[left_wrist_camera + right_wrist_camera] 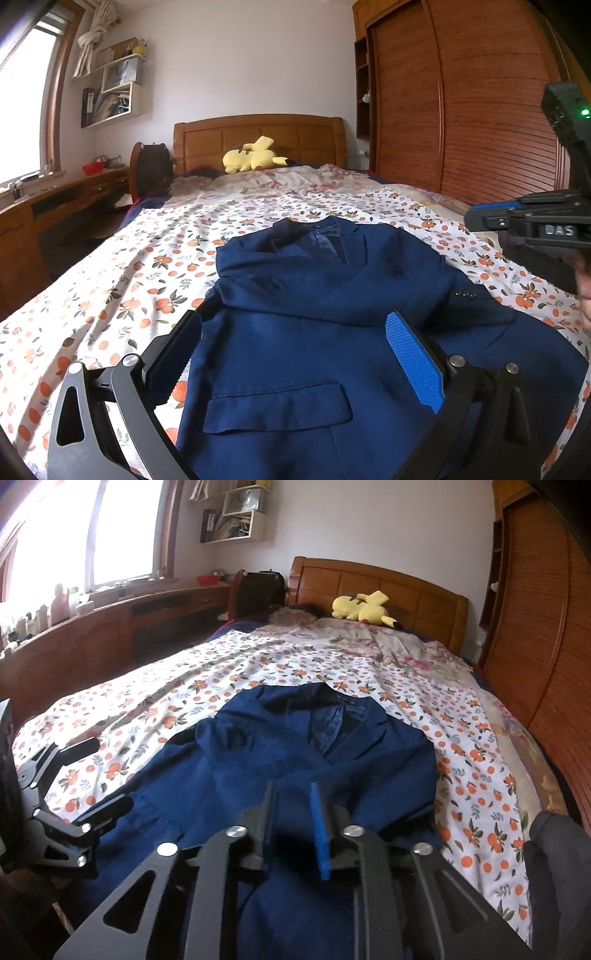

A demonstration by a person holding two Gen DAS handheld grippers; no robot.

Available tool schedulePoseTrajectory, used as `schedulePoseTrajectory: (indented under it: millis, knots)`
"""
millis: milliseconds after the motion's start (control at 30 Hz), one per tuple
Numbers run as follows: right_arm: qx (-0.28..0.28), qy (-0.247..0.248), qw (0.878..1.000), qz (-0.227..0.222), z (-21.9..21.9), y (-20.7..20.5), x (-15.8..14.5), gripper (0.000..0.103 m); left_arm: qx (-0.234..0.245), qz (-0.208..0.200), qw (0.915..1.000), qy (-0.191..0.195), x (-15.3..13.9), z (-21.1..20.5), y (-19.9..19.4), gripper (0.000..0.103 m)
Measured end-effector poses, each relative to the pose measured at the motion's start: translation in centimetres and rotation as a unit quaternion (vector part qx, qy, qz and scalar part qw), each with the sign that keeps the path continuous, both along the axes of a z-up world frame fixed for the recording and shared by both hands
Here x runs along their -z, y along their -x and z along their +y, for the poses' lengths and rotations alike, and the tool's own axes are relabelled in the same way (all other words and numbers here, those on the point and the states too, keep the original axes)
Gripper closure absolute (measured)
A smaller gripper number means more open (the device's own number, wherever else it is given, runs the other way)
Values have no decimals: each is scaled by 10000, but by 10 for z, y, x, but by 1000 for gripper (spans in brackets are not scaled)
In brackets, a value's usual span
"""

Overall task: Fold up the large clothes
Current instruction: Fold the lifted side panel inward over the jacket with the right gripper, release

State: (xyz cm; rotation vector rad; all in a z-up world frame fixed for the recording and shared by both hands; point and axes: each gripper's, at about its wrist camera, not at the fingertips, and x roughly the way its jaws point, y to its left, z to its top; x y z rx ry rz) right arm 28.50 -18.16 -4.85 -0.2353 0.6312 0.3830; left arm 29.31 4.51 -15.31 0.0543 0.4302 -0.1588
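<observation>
A navy blue suit jacket (325,295) lies front up on the bed, collar toward the headboard, with a sleeve folded across its chest. My left gripper (295,325) is wide open and empty, hovering over the jacket's lower left part near a flap pocket (277,406). It also shows in the right wrist view (99,771) at the left edge. My right gripper (295,794) hangs above the jacket (295,738) with its jaws close together and a narrow gap between them, nothing held. It appears in the left wrist view (476,218) at the right edge.
The bed has a white sheet with an orange print (122,295). A yellow plush toy (251,157) lies by the wooden headboard (258,136). A wooden desk (92,627) runs along the left under a window. A slatted wooden wardrobe (461,103) stands at the right.
</observation>
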Motion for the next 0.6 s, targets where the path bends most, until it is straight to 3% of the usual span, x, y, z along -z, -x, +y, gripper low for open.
schedulePoseTrajectory:
  millis: [167, 300, 400, 500, 600]
  knots:
    - [176, 7, 9998, 1, -14, 17, 2, 71, 32, 2, 10000, -50, 2, -5, 0, 3]
    - [471, -38, 9988, -93, -38, 35, 6, 48, 104, 18, 9998, -175, 6, -17, 0, 3]
    - [670, -106, 9976, -104, -59, 44, 13, 47, 168, 43, 9996, -245, 9, -28, 0, 3]
    - [887, -308, 9955, -95, -83, 48, 21, 34, 231, 89, 9992, -308, 12, -40, 1, 3]
    - [1032, -417, 9937, -120, -100, 51, 29, 34, 274, 156, 9987, -406, 16, -54, 1, 3]
